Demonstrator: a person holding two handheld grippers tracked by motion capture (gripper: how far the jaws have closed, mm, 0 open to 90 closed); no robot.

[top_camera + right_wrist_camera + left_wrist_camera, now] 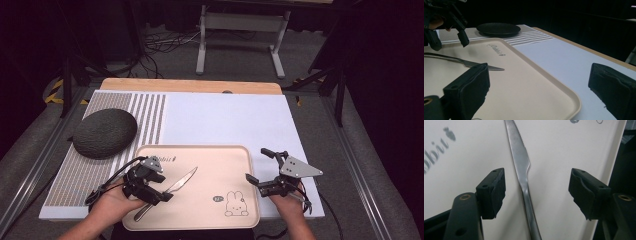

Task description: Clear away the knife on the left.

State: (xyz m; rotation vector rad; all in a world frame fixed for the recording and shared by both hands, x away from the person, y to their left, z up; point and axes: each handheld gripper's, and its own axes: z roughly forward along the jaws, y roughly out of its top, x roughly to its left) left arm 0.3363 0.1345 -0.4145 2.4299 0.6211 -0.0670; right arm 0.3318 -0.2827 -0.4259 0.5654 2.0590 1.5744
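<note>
A: Starting at the left, what borders the working space?

B: The dark round pad point(105, 133) sits on the striped part of the mat point(225, 120), at about ten o'clock from the tray point(200, 152). The tray's raised rim fences the knife point(172, 190) in on all sides. The white mat beyond the tray, toward twelve o'clock, is bare.

A: And the left gripper point(159, 187)?

B: It is held over the tray's left part, with the hand point(107, 205) coming in from six o'clock. Its jaws stand apart, released, either side of the knife's neck without touching it. In the left gripper view the knife point(522, 177) lies flat on the tray point(564, 157), well clear of both pads point(496, 187).

A: Where does the knife point?

B: Blade toward one o'clock, handle toward seven, on the tray's left half.

A: The right side?

B: The right gripper point(260, 167) hovers at the tray's right edge, jaws wide, nothing between them. Its view shows the tray rim point(564, 92) beneath and the knife tip point(496, 68) at ten o'clock.
</note>
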